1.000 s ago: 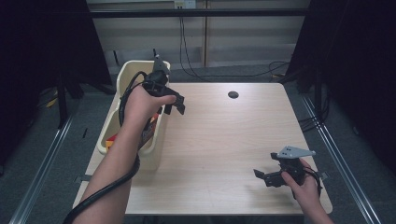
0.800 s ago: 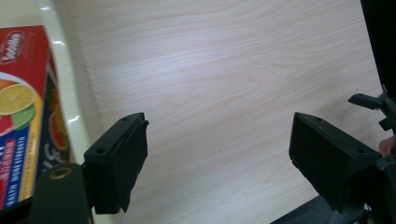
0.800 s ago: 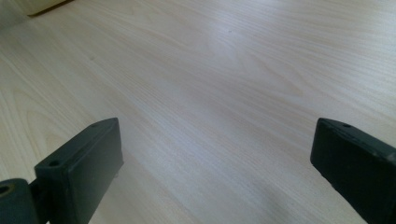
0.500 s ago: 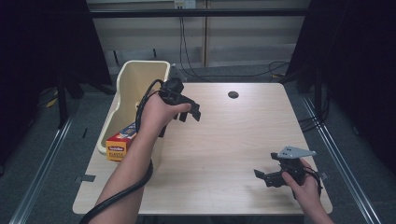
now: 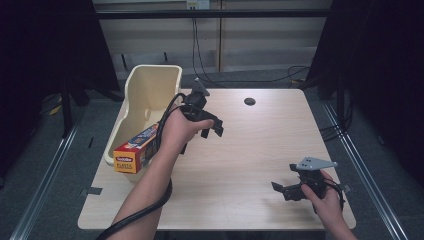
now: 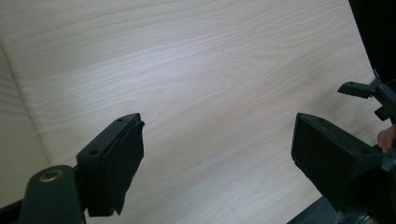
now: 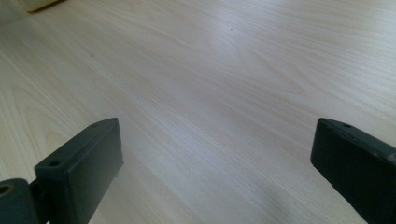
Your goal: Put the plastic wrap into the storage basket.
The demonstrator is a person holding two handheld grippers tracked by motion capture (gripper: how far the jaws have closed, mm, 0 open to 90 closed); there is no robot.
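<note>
Now the spread, empty left tool (image 5: 212, 128) hovers just right of the box (image 5: 134, 151)

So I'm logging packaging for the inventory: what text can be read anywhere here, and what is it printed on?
"PLASTIC": on the yellow end face of the box that lies in the cream bin.
The line above it on that face, and the print on the box's long side, are too small and blurred to read.
Nothing else carries readable text.

"PLASTIC" — on orange box (image 5: 134, 154)
</note>
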